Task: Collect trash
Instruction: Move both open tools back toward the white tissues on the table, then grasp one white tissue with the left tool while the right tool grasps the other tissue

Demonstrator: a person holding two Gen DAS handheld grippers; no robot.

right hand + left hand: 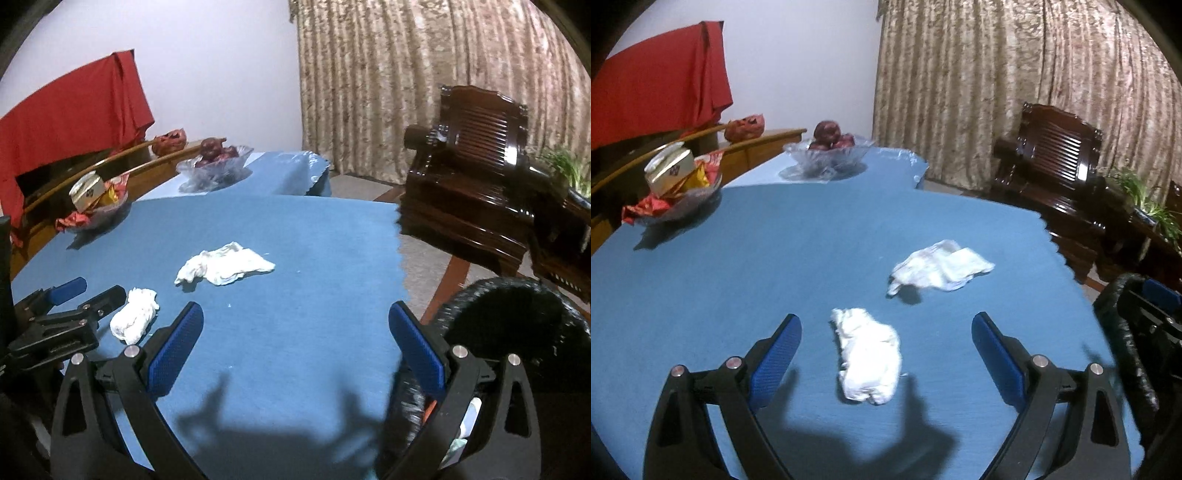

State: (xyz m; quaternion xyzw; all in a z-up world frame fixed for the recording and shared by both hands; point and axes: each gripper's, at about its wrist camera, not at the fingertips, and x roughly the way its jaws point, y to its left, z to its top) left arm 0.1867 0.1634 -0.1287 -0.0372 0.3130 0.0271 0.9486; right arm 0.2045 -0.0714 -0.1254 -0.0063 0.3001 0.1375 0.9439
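Two crumpled white tissues lie on the blue tablecloth [775, 258]. The near tissue [868, 358] sits between the wide-open fingers of my left gripper [886, 325], apart from both pads. It also shows in the right wrist view [135, 319], beside the left gripper [88, 295]. The far tissue [942, 267] lies further on, to the right; it also shows in the right wrist view [225, 266]. My right gripper [295, 314] is open and empty over the cloth near the table's right edge. A black trash bin [517, 332] with a bag liner stands beside the table at the right.
A glass bowl of snacks [677, 192] stands at the far left and a glass bowl of dark red fruit [831, 151] at the back. A dark wooden armchair [476, 177] and a plant [1145, 199] stand right of the table. The cloth's scalloped edge [400, 236] runs along the right.
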